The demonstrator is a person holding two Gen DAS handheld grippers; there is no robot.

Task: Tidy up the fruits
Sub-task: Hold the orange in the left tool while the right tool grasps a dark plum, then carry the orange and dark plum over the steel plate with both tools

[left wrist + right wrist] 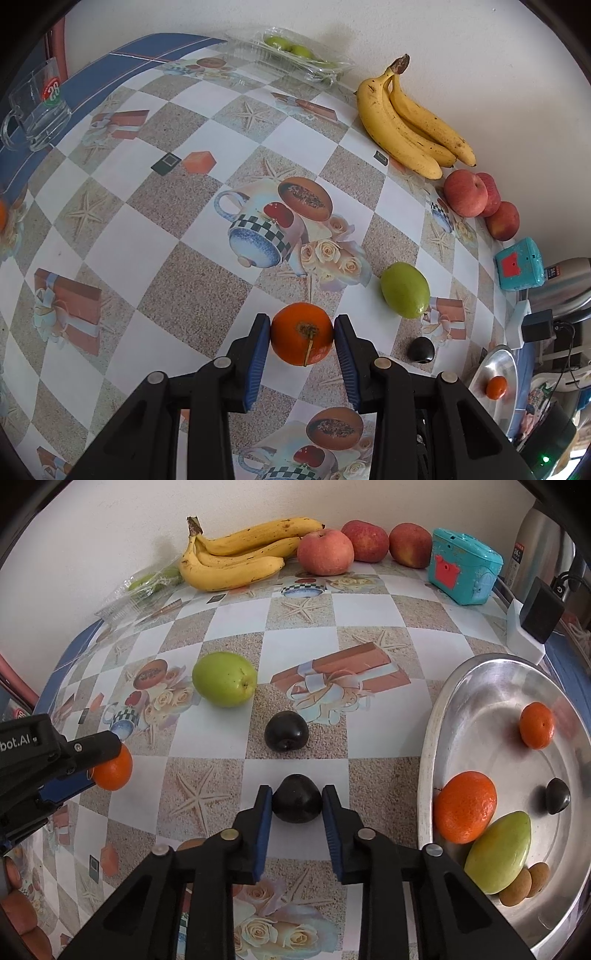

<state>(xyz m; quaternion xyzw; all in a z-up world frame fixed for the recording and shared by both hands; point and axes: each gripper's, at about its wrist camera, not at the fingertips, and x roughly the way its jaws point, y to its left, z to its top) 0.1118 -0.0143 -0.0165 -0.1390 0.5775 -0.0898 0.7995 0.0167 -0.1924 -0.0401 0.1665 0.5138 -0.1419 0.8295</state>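
My left gripper [302,325] is shut on a small orange [301,334] just above the patterned tablecloth; the right wrist view shows that orange [114,770] at the far left. My right gripper [297,794] is shut on a dark plum [297,805], its blue pads pressing both sides. A second dark plum [286,731] lies just beyond it, and a green fruit [224,679] further back left. To the right stands a metal tray [480,686] holding two oranges, a dark plum, a green mango and two small brown fruits.
Bananas [236,554], three apples [325,552] and a teal box [463,566] line the wall. A plastic packet of green fruits [291,51] and a glass mug [37,107] sit at the far left. A charger [539,609] and flask stand behind the tray.
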